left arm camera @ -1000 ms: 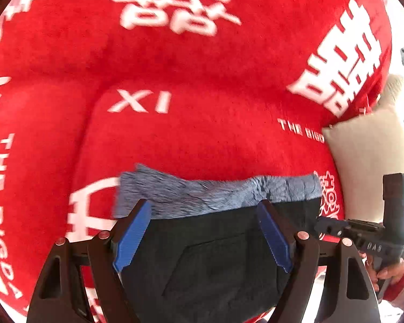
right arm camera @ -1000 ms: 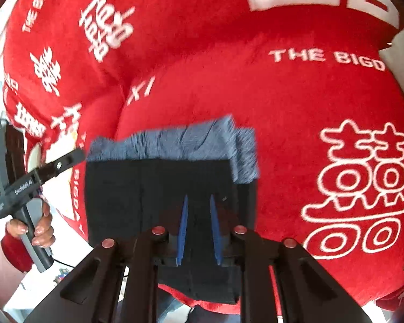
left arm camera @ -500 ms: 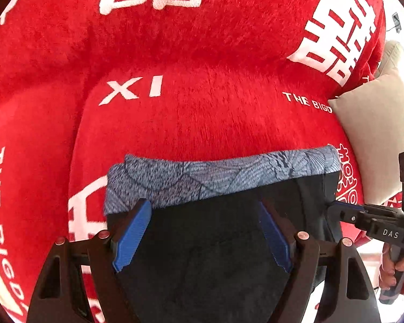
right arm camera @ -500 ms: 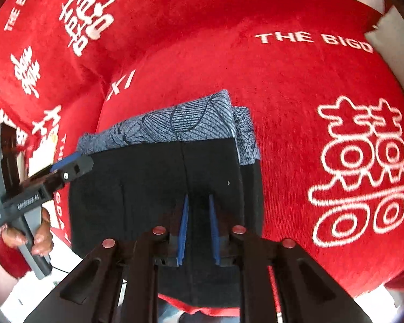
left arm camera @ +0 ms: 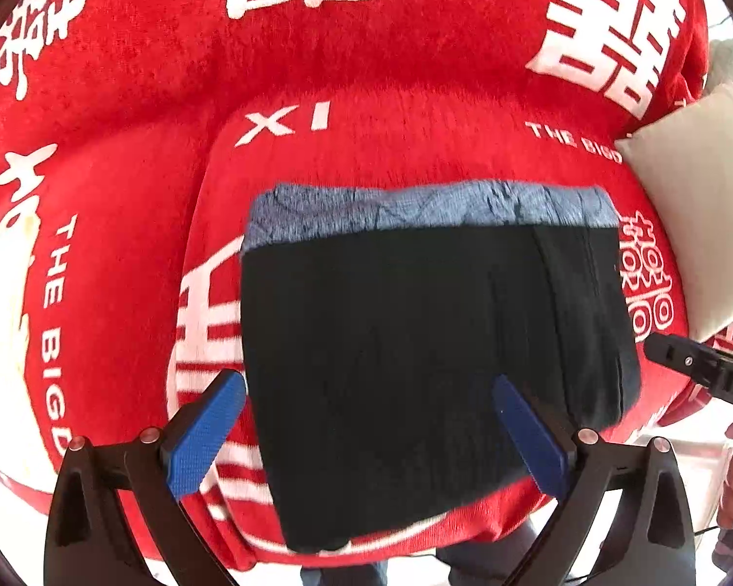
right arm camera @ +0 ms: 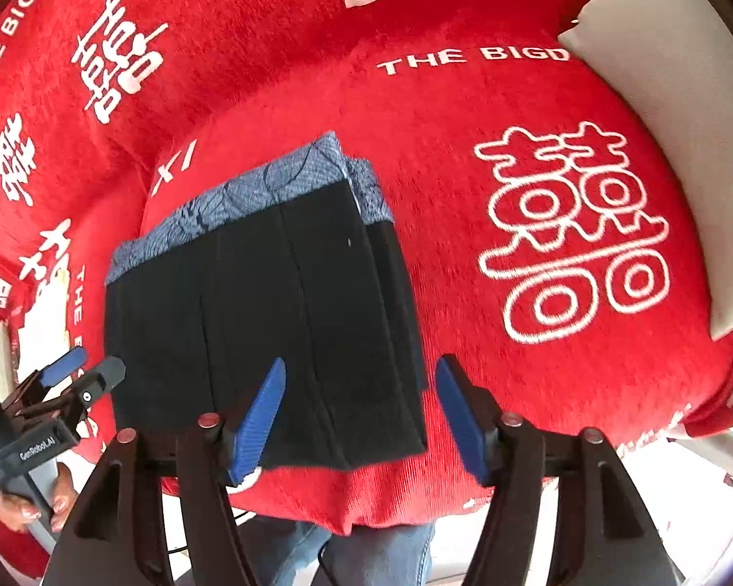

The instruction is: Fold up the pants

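The dark pants (left arm camera: 415, 361) lie folded into a flat rectangle on the red sofa seat (left arm camera: 391, 146), with a blue-grey patterned band (left arm camera: 425, 210) along the far edge. They also show in the right wrist view (right arm camera: 269, 312). My left gripper (left arm camera: 366, 429) is open and empty, held above the near part of the pants. My right gripper (right arm camera: 359, 415) is open and empty over the pants' near right corner. Each gripper shows at the edge of the other's view, the right one (left arm camera: 699, 371) and the left one (right arm camera: 68, 381).
The sofa cover is red plush with white characters and lettering (right arm camera: 571, 229). A beige cushion (left arm camera: 694, 205) leans at the right end of the seat, also in the right wrist view (right arm camera: 674, 112). The seat's front edge (right arm camera: 391, 503) drops off close below the pants.
My right gripper has opened and let go of the pants. Both grippers have drawn back toward the seat's front edge, so more of the folded pants shows.
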Demonstrator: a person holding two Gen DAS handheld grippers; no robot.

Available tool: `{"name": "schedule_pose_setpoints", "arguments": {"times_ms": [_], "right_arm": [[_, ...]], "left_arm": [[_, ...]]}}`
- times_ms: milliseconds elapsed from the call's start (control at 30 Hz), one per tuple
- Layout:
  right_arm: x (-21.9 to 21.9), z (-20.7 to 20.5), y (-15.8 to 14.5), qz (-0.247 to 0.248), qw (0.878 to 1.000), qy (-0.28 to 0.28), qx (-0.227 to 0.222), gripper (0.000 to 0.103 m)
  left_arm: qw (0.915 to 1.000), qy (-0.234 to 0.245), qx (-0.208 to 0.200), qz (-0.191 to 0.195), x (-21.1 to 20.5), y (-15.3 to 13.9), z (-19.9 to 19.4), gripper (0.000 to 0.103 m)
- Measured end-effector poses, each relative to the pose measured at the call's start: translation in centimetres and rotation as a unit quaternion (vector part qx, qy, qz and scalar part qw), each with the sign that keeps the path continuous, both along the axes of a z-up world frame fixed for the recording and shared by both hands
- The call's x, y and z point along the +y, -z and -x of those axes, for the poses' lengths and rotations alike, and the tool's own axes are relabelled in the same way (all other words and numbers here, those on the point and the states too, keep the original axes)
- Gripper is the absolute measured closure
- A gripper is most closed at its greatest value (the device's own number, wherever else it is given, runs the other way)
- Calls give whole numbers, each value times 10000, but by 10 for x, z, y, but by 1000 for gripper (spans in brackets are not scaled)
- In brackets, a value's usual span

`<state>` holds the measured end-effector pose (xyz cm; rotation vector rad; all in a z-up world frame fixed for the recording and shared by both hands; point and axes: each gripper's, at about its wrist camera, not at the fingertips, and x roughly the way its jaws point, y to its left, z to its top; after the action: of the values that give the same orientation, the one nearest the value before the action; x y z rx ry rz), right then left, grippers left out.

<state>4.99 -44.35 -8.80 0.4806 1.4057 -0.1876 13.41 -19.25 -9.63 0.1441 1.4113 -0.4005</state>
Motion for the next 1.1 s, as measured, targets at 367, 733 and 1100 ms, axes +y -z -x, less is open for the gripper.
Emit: {"name": "schedule_pose_setpoints", "arguments": {"times_ms": [367,733,1100], "right_arm": [[47,22,-41,438,9987,-255,-5,3],[85,22,-75,663,9971,-362,-10,0],[93,32,-99,784,9961,-399,40,0]], "left_arm": [[9981,51,4,-617,6,-35,34,1],[9970,-78,-145,-755,22,-71,54,1],[9967,-124,-256,-761,29,-96,66,1]]}}
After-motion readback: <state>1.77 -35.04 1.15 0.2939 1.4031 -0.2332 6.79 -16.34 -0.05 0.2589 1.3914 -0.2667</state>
